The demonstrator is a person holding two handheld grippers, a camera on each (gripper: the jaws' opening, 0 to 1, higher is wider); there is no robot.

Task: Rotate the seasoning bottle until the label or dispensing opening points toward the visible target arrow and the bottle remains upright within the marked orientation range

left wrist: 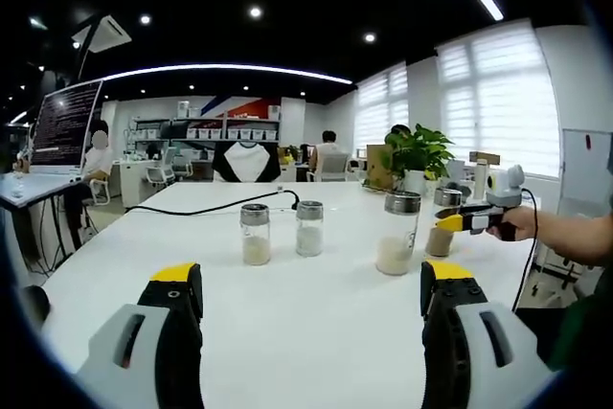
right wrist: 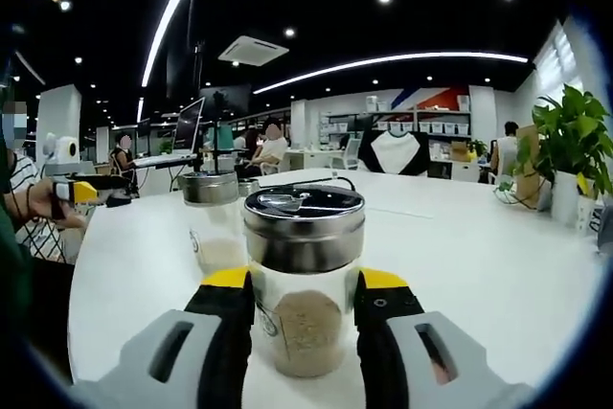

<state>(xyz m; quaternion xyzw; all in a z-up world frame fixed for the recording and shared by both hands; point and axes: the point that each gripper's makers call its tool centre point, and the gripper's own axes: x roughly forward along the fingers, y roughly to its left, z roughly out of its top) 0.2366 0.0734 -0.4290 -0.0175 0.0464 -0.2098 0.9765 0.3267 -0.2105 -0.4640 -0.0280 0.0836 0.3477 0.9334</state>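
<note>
The right tool (right wrist: 305, 308) clamps the upright seasoning bottle (right wrist: 304, 280) at mid-body, ready for twisting. The left tool (left wrist: 311, 299) hangs wide open and empty above the tabletop (left wrist: 316, 332), clear of the jars.

- In the right gripper view, we cannot see the sides of the seasoning bottle (right wrist: 305, 280), hidden behind the right gripper (right wrist: 303, 306), nor read its label.
- A second jar (right wrist: 212, 220) behind it is partly covered.
- In the left gripper view, the left gripper (left wrist: 311, 313) is cut off below; the monitor (left wrist: 67, 124) text is too small.
</note>
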